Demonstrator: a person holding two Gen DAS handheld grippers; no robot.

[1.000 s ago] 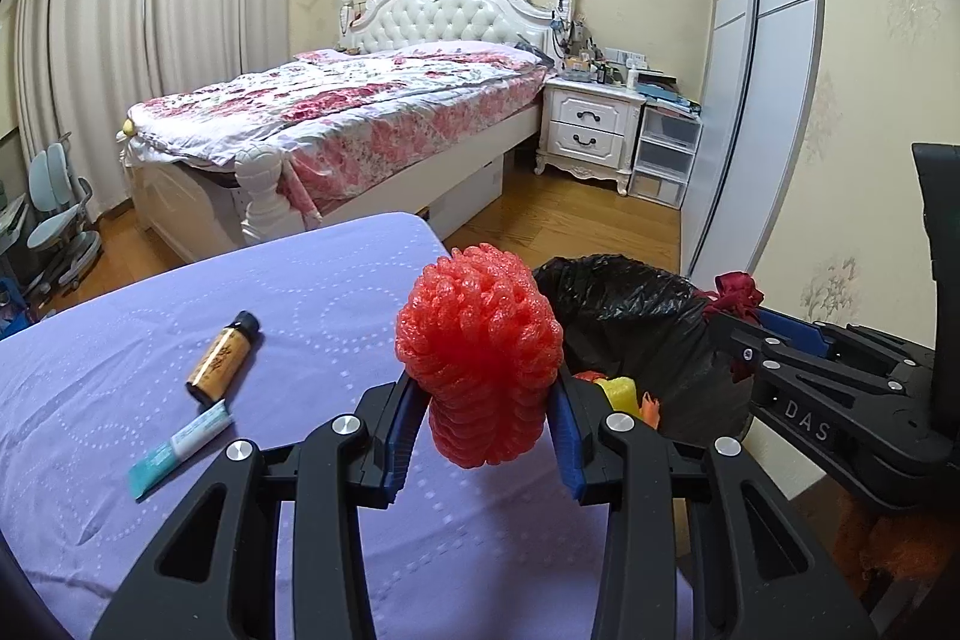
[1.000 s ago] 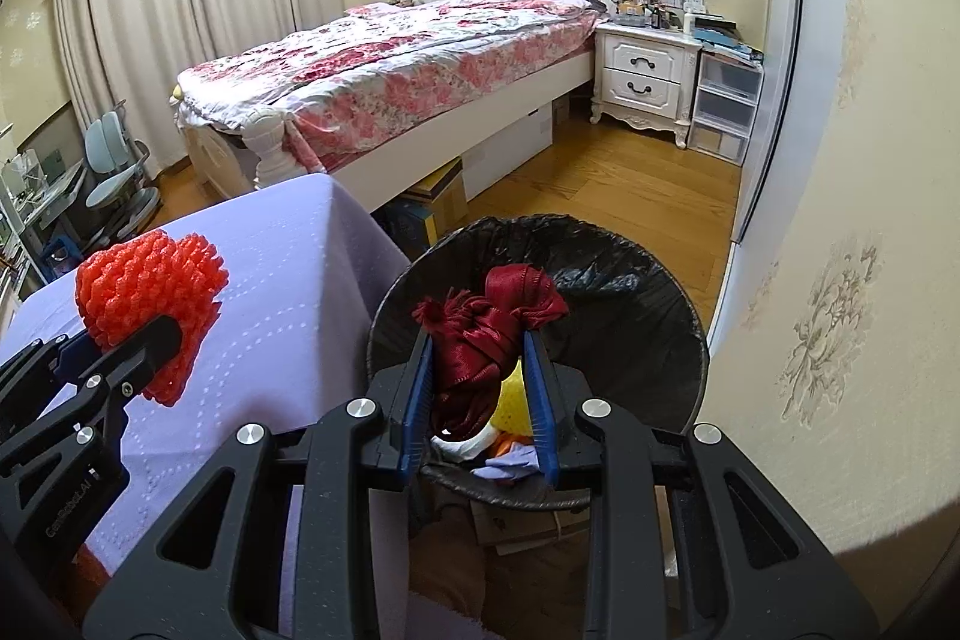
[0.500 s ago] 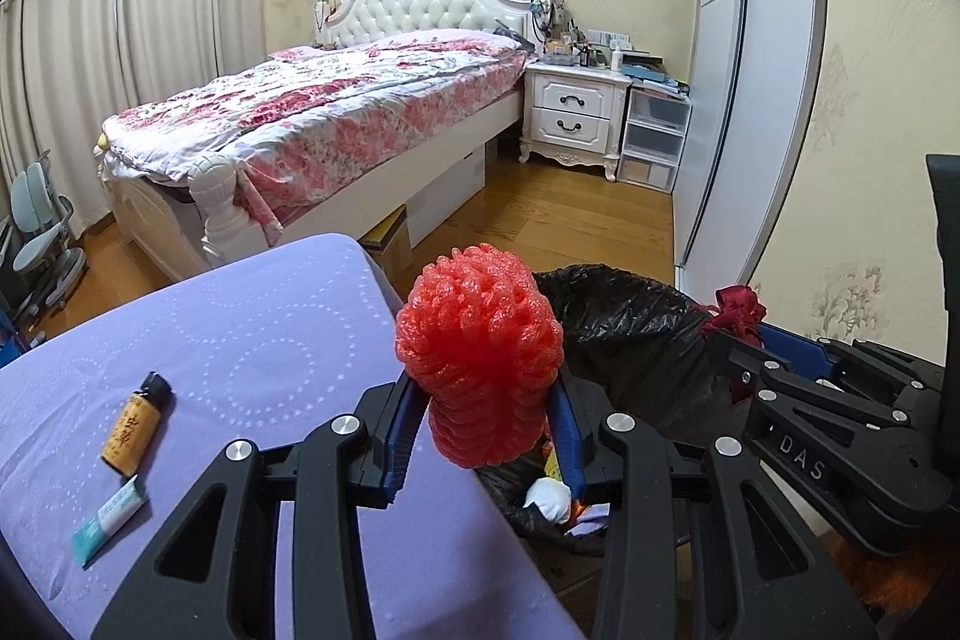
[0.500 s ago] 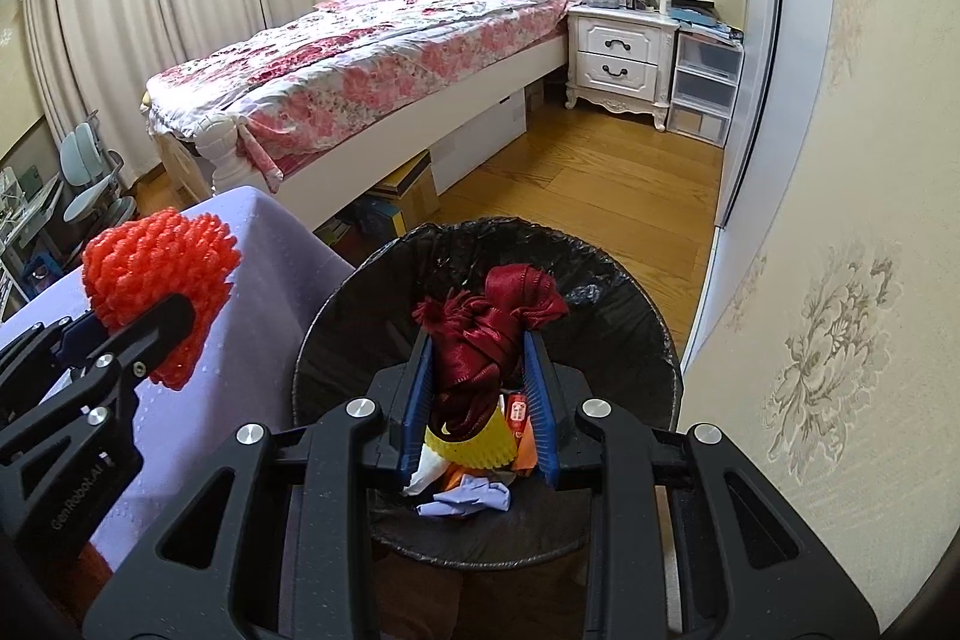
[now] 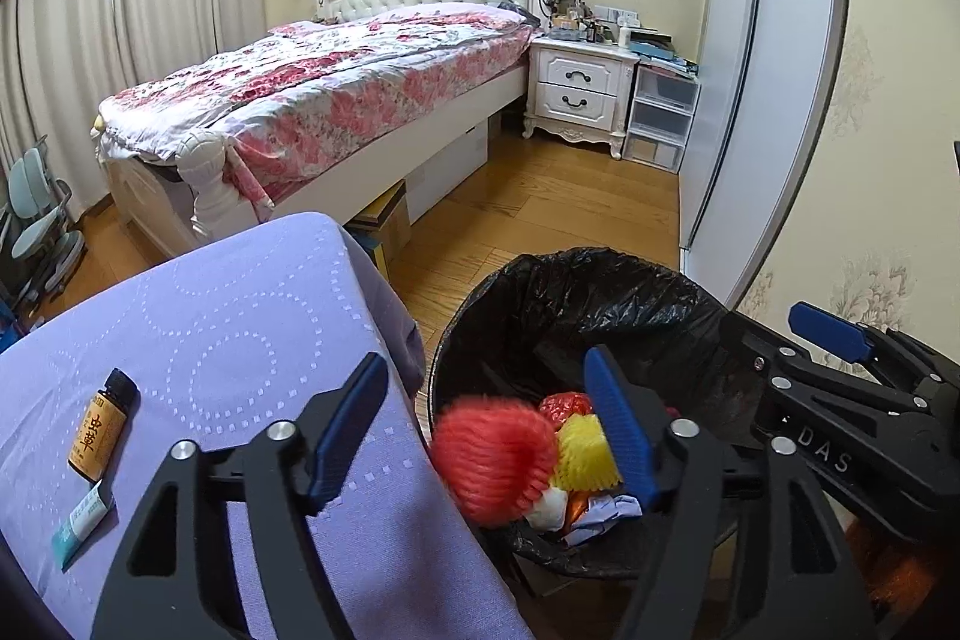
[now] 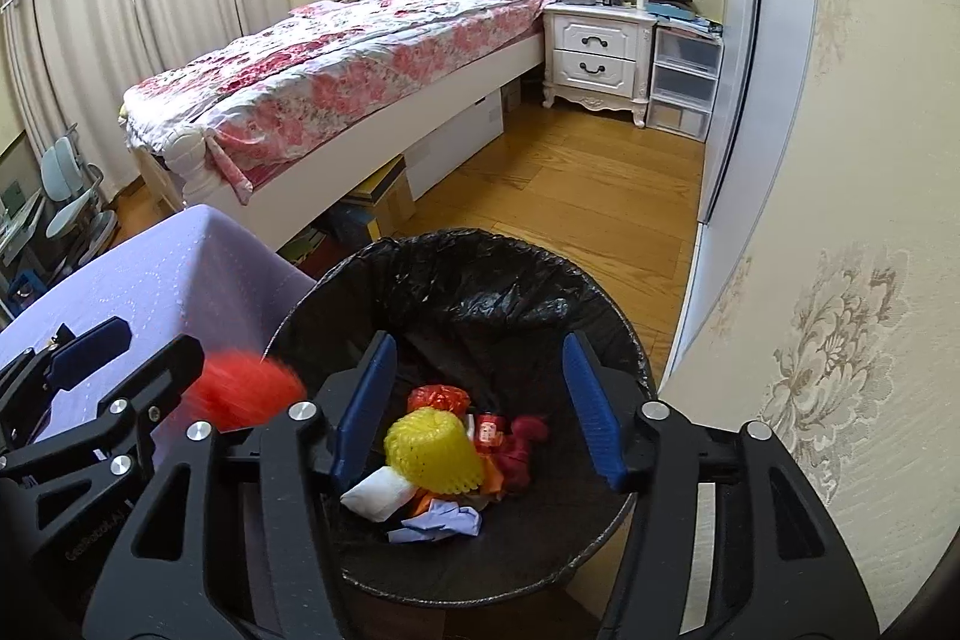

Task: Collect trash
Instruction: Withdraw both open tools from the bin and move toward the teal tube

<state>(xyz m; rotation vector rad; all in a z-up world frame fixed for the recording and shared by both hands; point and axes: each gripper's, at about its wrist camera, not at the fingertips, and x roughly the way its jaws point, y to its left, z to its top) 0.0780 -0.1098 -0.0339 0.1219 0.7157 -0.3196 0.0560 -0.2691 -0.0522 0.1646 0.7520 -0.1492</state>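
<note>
My left gripper (image 5: 486,367) hangs over the near rim of a bin lined with a black bag (image 5: 600,259), its jaws opening. A red foam net (image 5: 492,454), blurred, drops between the fingers without touching either pad. My right gripper (image 6: 480,358) is above the bin (image 6: 480,244) with jaws opening and nothing between them. A dark red bundle (image 6: 522,442) lies inside the bin beside a yellow foam net (image 6: 432,451), white paper and other scraps. The right wrist view shows the red net (image 6: 240,388) just below the left gripper (image 6: 120,346).
A table under a purple cloth (image 5: 210,340) stands left of the bin; a small brown bottle (image 5: 99,424) and a tube (image 5: 81,523) lie on it. Beyond are wooden floor, a bed (image 5: 336,100), a nightstand (image 5: 579,88) and a wall close on the right.
Both grippers moved from beside the table to over the bin and opened. The red net left the left jaws and is falling; the dark red bundle dropped from the right jaws into the bin.
</note>
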